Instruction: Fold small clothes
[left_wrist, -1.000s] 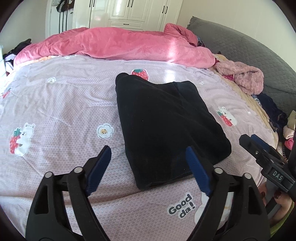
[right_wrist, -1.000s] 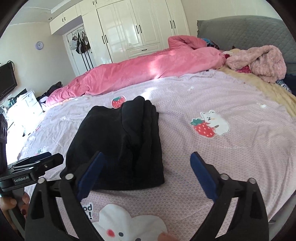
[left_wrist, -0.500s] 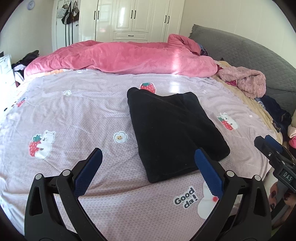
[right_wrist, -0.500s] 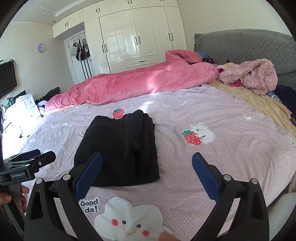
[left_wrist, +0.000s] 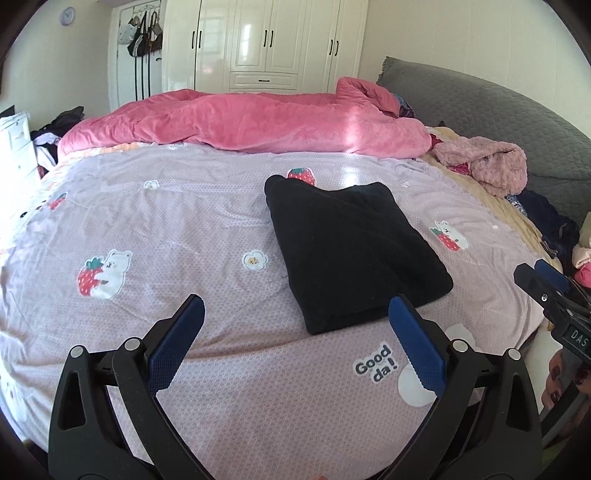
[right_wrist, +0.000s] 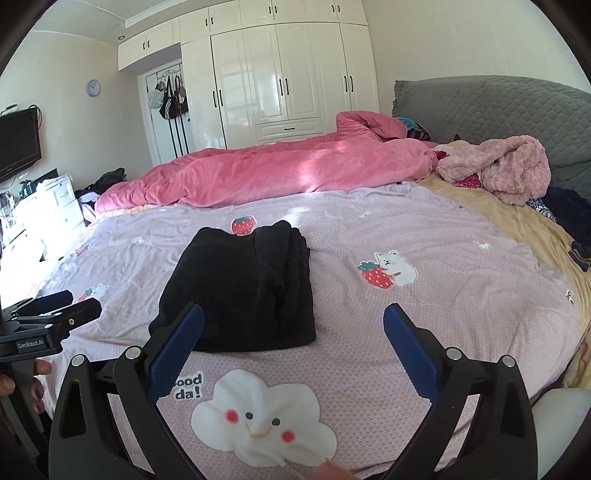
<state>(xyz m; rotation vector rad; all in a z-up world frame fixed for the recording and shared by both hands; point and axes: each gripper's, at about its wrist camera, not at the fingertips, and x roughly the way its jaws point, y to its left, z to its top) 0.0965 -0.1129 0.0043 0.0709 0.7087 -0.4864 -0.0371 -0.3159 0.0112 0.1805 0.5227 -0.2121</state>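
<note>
A folded black garment (left_wrist: 351, 251) (right_wrist: 251, 288) lies flat on the lilac printed bedsheet (left_wrist: 155, 229) (right_wrist: 443, 314). My left gripper (left_wrist: 295, 314) hovers open in front of the garment's near edge, nothing between its blue pads. In the right wrist view my right gripper (right_wrist: 293, 321) is also open and empty, its left finger overlapping the garment's near corner in the picture, held above it. Each gripper shows in the other's view: the right one (left_wrist: 546, 284) at the far right, the left one (right_wrist: 55, 314) at the far left, each held by a hand.
A rolled pink duvet (left_wrist: 258, 125) (right_wrist: 277, 170) lies across the back of the bed. A fluffy pink garment (left_wrist: 487, 166) (right_wrist: 502, 170) and dark clothes (right_wrist: 569, 214) are piled at the right by the grey headboard (right_wrist: 498, 107). White wardrobes (right_wrist: 288, 77) stand behind.
Both grippers have pulled back from the garment and risen, so it looks smaller and farther. The left gripper's jaws have spread wider. The garment stays put.
</note>
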